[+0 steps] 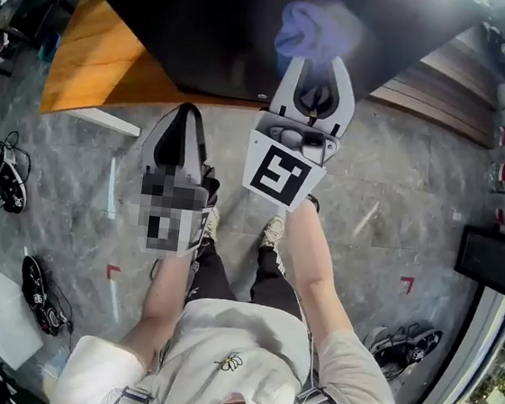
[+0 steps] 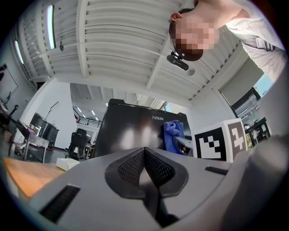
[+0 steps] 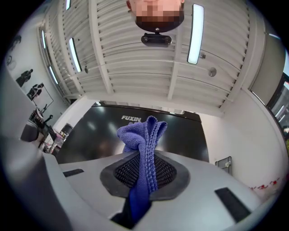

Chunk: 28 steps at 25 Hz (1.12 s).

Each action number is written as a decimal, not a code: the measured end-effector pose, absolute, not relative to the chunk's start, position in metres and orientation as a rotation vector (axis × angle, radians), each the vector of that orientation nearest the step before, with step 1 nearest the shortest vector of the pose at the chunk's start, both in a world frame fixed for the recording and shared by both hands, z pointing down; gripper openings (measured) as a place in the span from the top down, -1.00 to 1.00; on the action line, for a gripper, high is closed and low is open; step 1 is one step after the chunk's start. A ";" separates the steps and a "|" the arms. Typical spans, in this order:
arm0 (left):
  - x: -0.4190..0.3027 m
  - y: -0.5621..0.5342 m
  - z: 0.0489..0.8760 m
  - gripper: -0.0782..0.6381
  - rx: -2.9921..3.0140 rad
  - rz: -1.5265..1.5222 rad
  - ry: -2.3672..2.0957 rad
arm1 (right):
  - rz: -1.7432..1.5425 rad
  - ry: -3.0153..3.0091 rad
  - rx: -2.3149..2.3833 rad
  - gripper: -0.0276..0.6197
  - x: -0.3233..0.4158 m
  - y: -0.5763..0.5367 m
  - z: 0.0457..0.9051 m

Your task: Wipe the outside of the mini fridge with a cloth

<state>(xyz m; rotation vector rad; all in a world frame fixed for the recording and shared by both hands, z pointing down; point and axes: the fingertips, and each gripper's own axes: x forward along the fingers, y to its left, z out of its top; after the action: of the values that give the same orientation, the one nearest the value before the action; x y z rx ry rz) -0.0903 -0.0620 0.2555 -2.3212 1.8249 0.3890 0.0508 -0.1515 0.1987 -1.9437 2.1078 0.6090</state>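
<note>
Clamping blue cloth [image 3: 141, 133], right hand-held gripper [image 3: 144, 158]; left hand-held gripper [image 2: 145, 153] closed, empty; floor [image 1: 399, 186] only in head view.

I get bright, even indoor light from long white ceiling strip lamps [image 3: 195, 34] above the glossy black boxy mini fridge [image 2: 131, 128]. Soft pale glare smears the fridge's front. Both gripper views bend hard towards dark rounded corners. In the head view, the crumpled blue knitted cloth [image 1: 313, 30] against the fridge looks blurred.
</note>
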 end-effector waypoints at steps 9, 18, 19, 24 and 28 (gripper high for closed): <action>-0.025 -0.070 0.260 0.77 -2.393 0.401 1.753 | 0.675 1.989 -2.092 0.73 0.146 -0.158 0.199; -0.005 -0.075 0.266 0.77 -2.403 0.403 1.744 | 0.698 1.905 -2.166 0.73 0.194 -0.164 0.203; -0.004 -0.075 0.267 0.77 -2.404 0.402 1.745 | 0.698 1.904 -2.171 0.73 0.197 -0.164 0.205; -0.002 -0.075 0.270 0.77 -2.414 0.388 1.739 | 0.698 1.876 -2.191 0.73 0.206 -0.165 0.205; -0.012 -0.075 0.271 0.77 -2.413 0.380 1.747 | 0.664 1.871 -2.205 0.73 0.207 -0.167 0.208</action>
<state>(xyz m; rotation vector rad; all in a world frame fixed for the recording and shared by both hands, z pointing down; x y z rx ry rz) -0.0121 -0.0755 0.2711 -2.4126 1.7467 0.3796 0.2072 -0.1667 0.2081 -2.2055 1.8711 0.6639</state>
